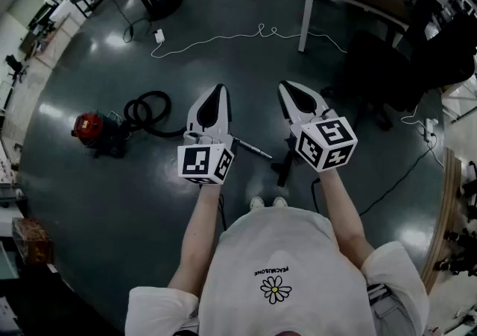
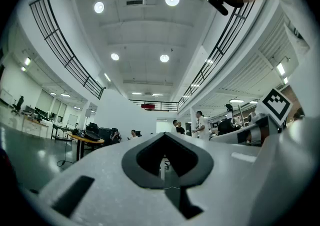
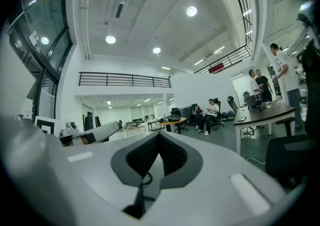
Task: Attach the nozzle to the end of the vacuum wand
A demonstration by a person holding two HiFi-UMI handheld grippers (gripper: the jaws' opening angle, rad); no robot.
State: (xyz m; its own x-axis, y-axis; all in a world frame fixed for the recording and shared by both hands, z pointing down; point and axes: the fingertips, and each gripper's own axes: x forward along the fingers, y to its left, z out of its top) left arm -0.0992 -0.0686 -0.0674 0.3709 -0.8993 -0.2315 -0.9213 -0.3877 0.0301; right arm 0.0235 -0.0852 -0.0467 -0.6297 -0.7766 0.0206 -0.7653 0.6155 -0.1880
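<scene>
Head view: task not started. Both grippers are held up in front of the person's chest and nothing has been picked up. Left gripper (image 1: pixel 217 93) and right gripper (image 1: pixel 288 89) each have their jaws fully together with nothing between them. The left gripper view and right gripper view agree, showing only the room beyond the tips.

Pose: forearms forward, side by side. The right gripper is about level and the left is tipped slightly up, both well above the floor (image 1: pixel 223 66).

Parts, relative to the red vacuum (image 1: pixel 88 127):
- The black hose (image 1: pixel 146 113) coils just right of it.
- The metal wand (image 1: pixel 252 150) lies further right on the floor, partly hidden behind the left gripper.
- A dark piece (image 1: pixel 283 168) sits just past the wand's end farthest from the vacuum. It's likely the nozzle, but I can't confirm from here.

Next move, my read: open both pairs of jaws and go down to the floor. One gripper takes the wand, the other the nozzle — then line them up and push together.
</scene>
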